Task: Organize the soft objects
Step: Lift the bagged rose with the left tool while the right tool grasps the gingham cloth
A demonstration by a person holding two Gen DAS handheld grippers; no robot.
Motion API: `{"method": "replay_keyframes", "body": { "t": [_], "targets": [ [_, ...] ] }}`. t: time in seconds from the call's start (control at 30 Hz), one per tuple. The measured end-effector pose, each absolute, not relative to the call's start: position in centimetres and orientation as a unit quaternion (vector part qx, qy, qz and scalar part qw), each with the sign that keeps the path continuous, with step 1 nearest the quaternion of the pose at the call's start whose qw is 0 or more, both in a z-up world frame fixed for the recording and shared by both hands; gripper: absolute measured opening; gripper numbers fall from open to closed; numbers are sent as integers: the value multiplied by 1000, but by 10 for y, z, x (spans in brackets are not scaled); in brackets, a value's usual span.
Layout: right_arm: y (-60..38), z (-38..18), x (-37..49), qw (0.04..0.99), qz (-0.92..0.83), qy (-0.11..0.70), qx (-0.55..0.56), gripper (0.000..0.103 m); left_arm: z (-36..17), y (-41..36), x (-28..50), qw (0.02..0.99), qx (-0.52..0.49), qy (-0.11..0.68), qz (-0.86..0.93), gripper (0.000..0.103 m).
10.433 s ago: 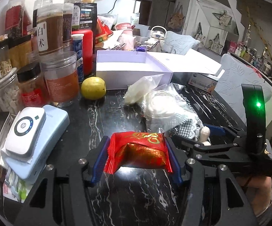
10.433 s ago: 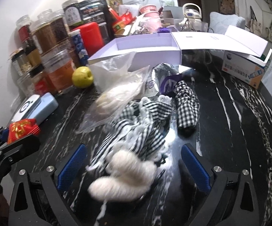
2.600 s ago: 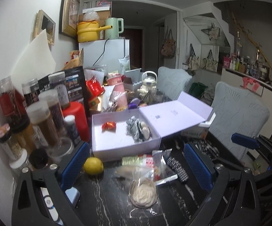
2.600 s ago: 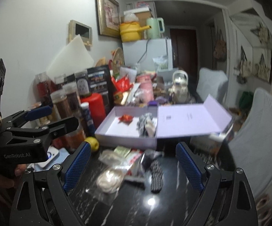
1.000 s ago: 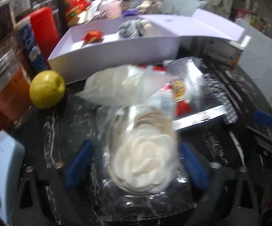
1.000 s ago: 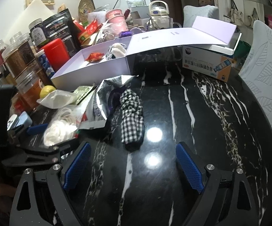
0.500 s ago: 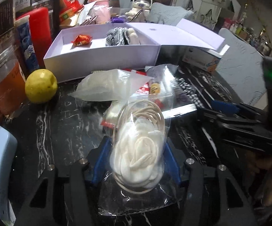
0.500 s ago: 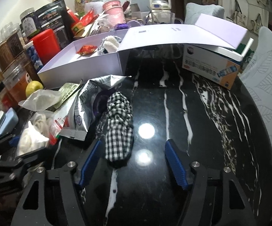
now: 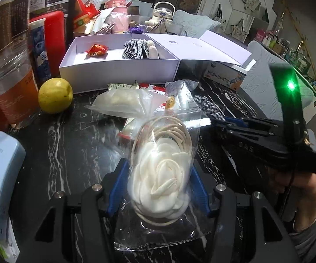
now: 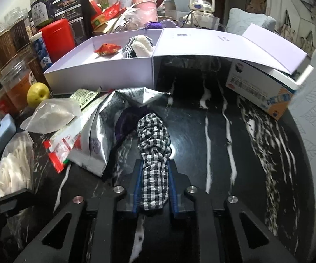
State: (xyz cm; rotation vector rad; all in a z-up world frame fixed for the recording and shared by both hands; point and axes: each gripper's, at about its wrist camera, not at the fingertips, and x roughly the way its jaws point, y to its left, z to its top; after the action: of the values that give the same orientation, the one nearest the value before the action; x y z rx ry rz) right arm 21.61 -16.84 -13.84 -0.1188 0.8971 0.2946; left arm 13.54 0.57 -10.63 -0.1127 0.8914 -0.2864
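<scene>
Here checked cloth roll (image 10: 153, 153) lies lengthwise between fingers (image 10: 172, 188).

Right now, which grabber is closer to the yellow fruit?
Left. The left gripper, shut on the clear bag of white pads, sits just right of the yellow fruit. The right gripper, clamping the checked cloth, is farther right, past the snack packets.

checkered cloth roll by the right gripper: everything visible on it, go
The checkered cloth roll is black-and-white gingham fabric, bunched and twisted into an elongated bundle that looks soft. It lies lengthwise on the black marbled table, pointing toward the open white box. The right gripper is shut on its near end, blue pads pressing both sides. Its far end lies against a silver foil bag to its left.
</scene>
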Motion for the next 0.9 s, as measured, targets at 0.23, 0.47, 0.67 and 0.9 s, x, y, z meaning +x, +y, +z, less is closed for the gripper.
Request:
{"method": "replay_keyframes", "body": {
  "t": [0.23, 0.47, 0.67, 0.9],
  "targets": [
    [-186, -128, 173, 898, 127, 419, -34, 20, -103, 9, 117, 895, -62, 422, -131, 56],
    [-199, -121, 127, 903, 129, 410, -3, 20, -98, 8, 94, 902, -60, 407, -132, 56],
    [-201, -110, 91, 908, 143, 393, 14, 20, -86, 3, 77, 909, -56, 391, -132, 56],
    [-197, -93, 65, 913, 170, 370, 23, 20, -65, 0, 62, 922, -47, 360, -131, 56]
  ]
}}
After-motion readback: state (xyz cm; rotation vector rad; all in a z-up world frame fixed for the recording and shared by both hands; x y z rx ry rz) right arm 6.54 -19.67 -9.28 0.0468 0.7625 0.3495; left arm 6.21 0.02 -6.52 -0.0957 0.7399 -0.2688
